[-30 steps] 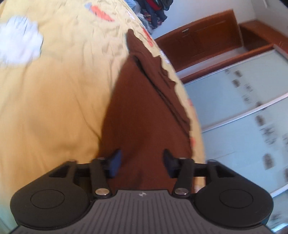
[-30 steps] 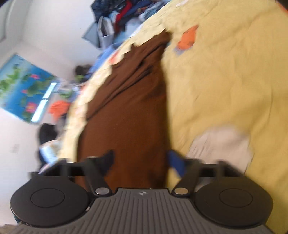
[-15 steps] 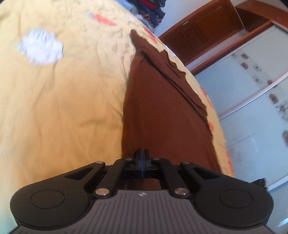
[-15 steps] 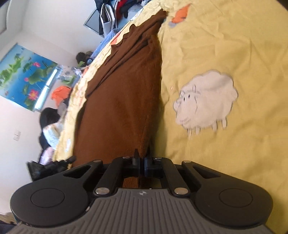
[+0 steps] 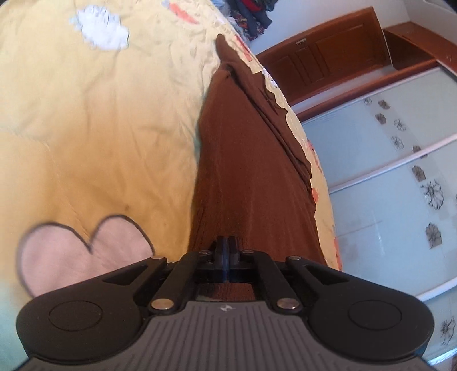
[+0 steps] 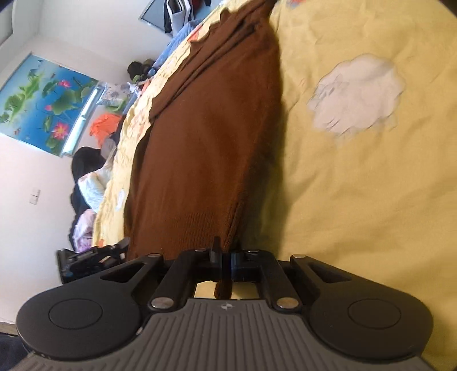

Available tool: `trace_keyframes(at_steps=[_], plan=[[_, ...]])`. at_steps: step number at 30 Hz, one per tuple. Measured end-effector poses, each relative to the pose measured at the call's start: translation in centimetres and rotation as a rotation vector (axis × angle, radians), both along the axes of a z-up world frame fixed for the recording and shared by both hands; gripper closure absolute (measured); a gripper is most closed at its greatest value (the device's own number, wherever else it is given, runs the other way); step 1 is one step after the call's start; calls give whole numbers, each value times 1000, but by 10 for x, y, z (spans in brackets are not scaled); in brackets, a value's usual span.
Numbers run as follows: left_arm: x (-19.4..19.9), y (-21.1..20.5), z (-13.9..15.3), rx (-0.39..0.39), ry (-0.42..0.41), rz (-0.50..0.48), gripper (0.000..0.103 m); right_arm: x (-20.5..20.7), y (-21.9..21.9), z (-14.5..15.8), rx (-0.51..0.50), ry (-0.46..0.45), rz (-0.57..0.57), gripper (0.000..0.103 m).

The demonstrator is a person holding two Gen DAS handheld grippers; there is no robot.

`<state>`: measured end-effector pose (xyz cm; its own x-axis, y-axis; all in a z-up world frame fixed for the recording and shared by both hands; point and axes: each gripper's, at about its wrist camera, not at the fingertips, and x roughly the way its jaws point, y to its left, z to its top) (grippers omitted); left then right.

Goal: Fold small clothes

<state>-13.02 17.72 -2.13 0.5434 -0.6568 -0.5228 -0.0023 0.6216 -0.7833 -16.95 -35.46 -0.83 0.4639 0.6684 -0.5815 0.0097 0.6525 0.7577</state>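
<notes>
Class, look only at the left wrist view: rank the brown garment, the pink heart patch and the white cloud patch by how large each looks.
1. brown garment, by far the largest.
2. pink heart patch.
3. white cloud patch, smallest.
The heart lies nearer the camera than the cloud, so their true sizes may differ less.

Both wrist views look forward along their fingers, low and close over the bed, sharing the brown garment running toward 12 o'clock.

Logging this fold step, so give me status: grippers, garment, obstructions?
Left gripper and right gripper shut on brown garment hem. Garment stretched along yellow bedspread. Nothing in the way.
</notes>
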Motion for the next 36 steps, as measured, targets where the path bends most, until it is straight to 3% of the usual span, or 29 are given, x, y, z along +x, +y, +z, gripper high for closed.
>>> trace_keyframes(at_steps=[2, 6, 7, 8, 9, 11, 12, 13, 15, 18, 22, 23, 26, 29, 32, 36], plan=[[-1, 4, -1, 72, 19, -16, 103, -10, -15, 6, -24, -10, -16, 92], [2, 15, 8, 55, 25, -17, 103, -13, -18, -5, -9, 20, -18, 96], [1, 19, 19, 56, 0, 8, 101, -11, -16, -3, -17, 25, -18, 92], [2, 22, 32, 63, -37, 22, 99, -6, -16, 0, -23, 29, -23, 79], [8, 19, 48, 102, -90, 32, 91, -4, -16, 8, -45, 19, -47, 72], [24, 0, 80, 250, -227, 63, 55, 7, -20, 31, -106, -78, -125, 37], [36, -17, 92, 337, -304, 77, 18, 18, -17, 44, -155, -146, -159, 32], [49, -36, 99, 411, -387, 85, 8, 32, -11, 55, -211, -205, -180, 32], [82, -79, 100, 528, -482, 89, 8, 69, 13, 69, -333, -294, -229, 26], [136, -136, 80, 631, -478, 33, 9, 127, 59, 67, -441, -404, -243, 18], [176, -155, 31, 735, -319, 17, 10, 183, 112, 35, -634, -356, -238, 17], [170, -156, 24, 790, -370, 13, 9, 190, 118, 23, -672, -317, -240, 15], [158, -146, 19, 842, -383, -40, 8, 179, 127, 6, -839, -348, -214, 0], [151, -134, 18, 861, -406, -95, 7, 172, 106, 8, -785, -354, -211, 0], [145, -116, 17, 871, -439, -138, 7, 177, 103, 7, -832, -358, -170, 0], [125, -116, 31, 906, -385, -66, 7, 170, 110, 17, -882, -316, -167, 0]])
